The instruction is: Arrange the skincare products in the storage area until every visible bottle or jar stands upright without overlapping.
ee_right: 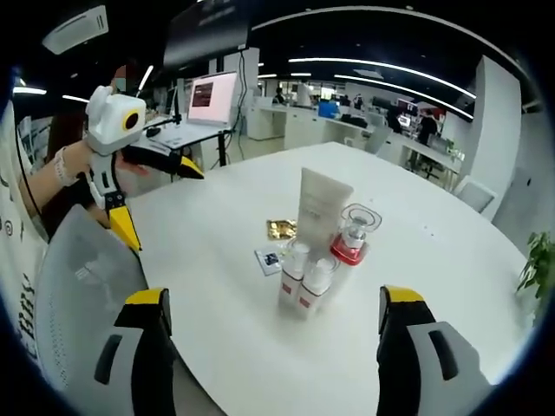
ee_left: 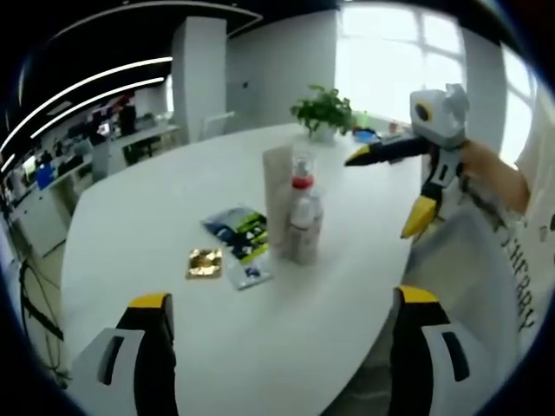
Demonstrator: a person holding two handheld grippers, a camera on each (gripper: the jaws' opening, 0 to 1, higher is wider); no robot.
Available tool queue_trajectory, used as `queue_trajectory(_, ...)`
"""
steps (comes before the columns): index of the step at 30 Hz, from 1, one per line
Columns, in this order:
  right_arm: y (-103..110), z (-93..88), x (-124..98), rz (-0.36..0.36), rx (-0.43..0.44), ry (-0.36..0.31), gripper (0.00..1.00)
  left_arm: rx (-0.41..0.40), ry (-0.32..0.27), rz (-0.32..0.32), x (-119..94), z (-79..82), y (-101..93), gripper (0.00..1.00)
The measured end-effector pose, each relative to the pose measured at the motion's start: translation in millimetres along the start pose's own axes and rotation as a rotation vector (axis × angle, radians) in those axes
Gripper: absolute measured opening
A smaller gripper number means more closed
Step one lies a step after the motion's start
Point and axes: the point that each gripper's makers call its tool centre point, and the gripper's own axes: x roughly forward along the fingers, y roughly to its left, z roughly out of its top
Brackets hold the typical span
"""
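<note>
**Both claws wide and empty, bottles clustered mid-tabletop**

The left claw (ee_left: 282, 347) stood wide open, holding nothing, its jaws at five and seven o'clock in the left gripper view. The right claw (ee_right: 273, 347) was equally spread and empty; it also appeared in the left gripper view at two o'clock (ee_left: 386, 191).

Ahead at twelve o'clock, a tall tube (ee_right: 323, 206), a clear red-collared bottle (ee_right: 353, 236) and two small white bottles (ee_right: 305, 282) stood upright, touching, on the white tabletop (ee_right: 451, 260). A gold sachet (ee_left: 204, 263) and a printed packet (ee_left: 240, 243) lay flat just beside them.

Likely best: approach one outer bottle slowly, close low on its body, and keep from nudging its neighbours.
</note>
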Motion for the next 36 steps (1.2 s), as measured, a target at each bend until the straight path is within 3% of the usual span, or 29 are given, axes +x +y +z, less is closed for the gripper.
queue_trajectory(7, 1, -0.6, 3, 0.023, 0.019, 0.005, 1.0, -0.003, 0.015, -0.011, 3, -2.5, -0.2, 0.99)
queue_trajectory(9, 0, 5.3, 3, 0.016, 0.01, -0.026, 1.0, -0.007, 0.015, -0.012, 5, -2.3, 0.9, 0.99)
queue_trajectory(18, -8, 2.1, 8, 0.039, 0.026, -0.003, 1.0, -0.023, 0.013, -0.03, 18, 1.0, 9.5, 0.98)
queue_trajectory(23, -11, -1.5, 11, 0.05, 0.032, 0.012, 1.0, -0.017, 0.041, -0.033, 33, -3.1, 18.6, 0.96)
queue_trajectory(29, -12, -3.9, 13, 0.062, 0.019, 0.028, 1.0, -0.028, 0.058, -0.06, 53, -4.7, 28.2, 0.89)
queue_trajectory(36, -16, -7.3, 17, 0.07, 0.021, 0.039, 1.0, -0.043, 0.085, -0.068, 80, -5.2, 36.6, 0.74)
